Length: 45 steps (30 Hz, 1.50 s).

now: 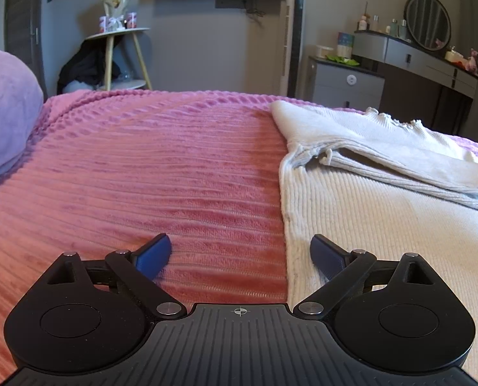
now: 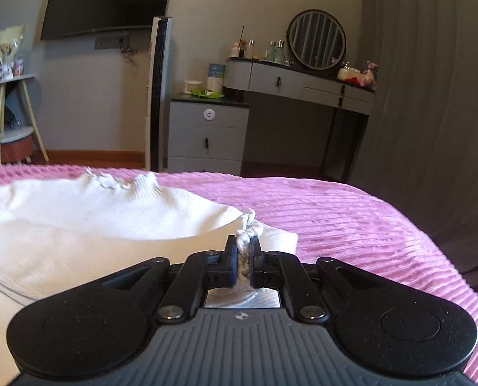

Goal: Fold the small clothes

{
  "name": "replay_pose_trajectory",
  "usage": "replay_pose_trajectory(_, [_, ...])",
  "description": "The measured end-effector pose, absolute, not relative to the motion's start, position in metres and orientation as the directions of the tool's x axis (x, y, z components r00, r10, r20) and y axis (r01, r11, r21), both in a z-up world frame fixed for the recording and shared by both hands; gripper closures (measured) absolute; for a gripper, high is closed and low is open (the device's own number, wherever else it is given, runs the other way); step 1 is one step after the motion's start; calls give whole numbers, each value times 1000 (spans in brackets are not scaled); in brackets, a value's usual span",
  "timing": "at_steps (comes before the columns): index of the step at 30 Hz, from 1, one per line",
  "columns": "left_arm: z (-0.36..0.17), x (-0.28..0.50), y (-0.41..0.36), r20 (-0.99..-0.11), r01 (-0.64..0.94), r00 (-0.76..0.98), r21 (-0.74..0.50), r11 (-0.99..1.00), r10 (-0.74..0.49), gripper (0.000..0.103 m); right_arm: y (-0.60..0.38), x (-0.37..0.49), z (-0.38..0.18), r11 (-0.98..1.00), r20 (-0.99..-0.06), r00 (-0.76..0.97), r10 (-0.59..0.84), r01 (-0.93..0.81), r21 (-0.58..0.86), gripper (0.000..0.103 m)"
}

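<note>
Right gripper point(image 2: 244, 251) is pinched tight on a frilly bit of the white sweater point(image 2: 87, 225), at the edge of its sleeve point(image 2: 264, 236), and a little tuft of knit pokes up between the two fingers. Left gripper point(image 1: 239, 252) is spread wide and holds nothing; one blue finger is over the blanket point(image 1: 142, 167) and the other is over the left edge of the sweater. The sweater lies on the bed, on top of the pink blanket, with its neck hole at the far side. How far along is the job? It looks like it has only just begun. One sleeve on the left side already lies folded in across the body. The sleeve on the right side is gripped but not laid over yet, so I think that fold is the step going on now. After that the bottom part would need folding up to make a neat, small pile. The sweater is white, soft and ribbed, with thin lines running down it. It has curly, ruffled edges at the neck and sleeve ends. It lies mostly flat, with a few bumps where the cloth is doubled.
</note>
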<state>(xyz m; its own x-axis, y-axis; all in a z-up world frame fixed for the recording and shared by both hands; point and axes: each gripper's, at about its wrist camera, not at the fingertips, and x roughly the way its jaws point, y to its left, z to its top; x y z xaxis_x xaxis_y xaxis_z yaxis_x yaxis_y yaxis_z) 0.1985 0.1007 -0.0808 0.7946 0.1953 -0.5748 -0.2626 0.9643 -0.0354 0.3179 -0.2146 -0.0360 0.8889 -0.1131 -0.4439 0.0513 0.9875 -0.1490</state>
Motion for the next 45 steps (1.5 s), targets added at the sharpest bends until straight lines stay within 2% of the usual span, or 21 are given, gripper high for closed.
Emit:
replay_pose_trajectory(3, [-79,199,101,-574,-262,796,-36,965,195,6,-217,320,-43,982,-450,880,-154,88,-165,96])
replay_pose_trajectory(6, [-67,203,103,-550,-255,811,-29,967,197,6,-226,318,-48,997,-487,870,-78,60,-53,95])
replay_pose_trajectory(10, [-46,212,107,-481,-251,853,-39,967,202,6,-237,318,-59,1000,-543,839,-20,30,9,84])
replay_pose_trajectory(15, [-39,243,103,-497,-211,853,-57,976,156,6,-246,323,-65,999,-564,826,16,15,50,85])
replay_pose_trajectory(16, [-37,250,100,-493,-216,854,-43,975,167,6,-244,324,-65,999,-566,824,17,3,35,93])
replay_pose_trajectory(18, [-34,266,90,-481,-208,857,4,978,184,6,-237,324,-63,1000,-556,831,-6,-7,-22,96])
replay_pose_trajectory(22, [-41,294,78,-525,-168,836,26,985,156,6,-239,323,-58,997,-514,857,-44,5,-76,96])
replay_pose_trajectory(24, [-50,306,77,-582,-186,791,61,981,187,6,-240,323,-62,995,-521,852,-55,4,-98,96])
replay_pose_trajectory(28, [-58,300,87,-627,-200,761,14,980,165,6,-238,326,-69,983,-516,851,-95,-1,-183,96])
replay_pose_trajectory(32, [-62,285,92,-664,-187,723,74,980,188,6,-241,336,-76,982,-580,811,-79,-37,-185,95])
replay_pose_trajectory(34, [-61,269,96,-671,-165,721,78,983,174,6,-247,335,-66,988,-601,796,-71,-26,-151,95])
replay_pose_trajectory(37, [-58,238,101,-701,-98,705,57,994,109,5,-260,308,-43,999,-591,806,-36,23,-30,89])
replay_pose_trajectory(41, [-59,188,103,-750,-5,662,-21,1000,-12,2,-269,224,-37,977,-608,776,167,-48,207,86])
replay_pose_trajectory(43, [-60,163,103,-764,9,644,-47,999,-42,2,-269,180,-45,967,-631,743,221,-85,240,79])
replay_pose_trajectory(45, [-62,143,100,-769,17,637,-52,999,-51,1,-270,143,-56,972,-672,709,214,-83,221,76])
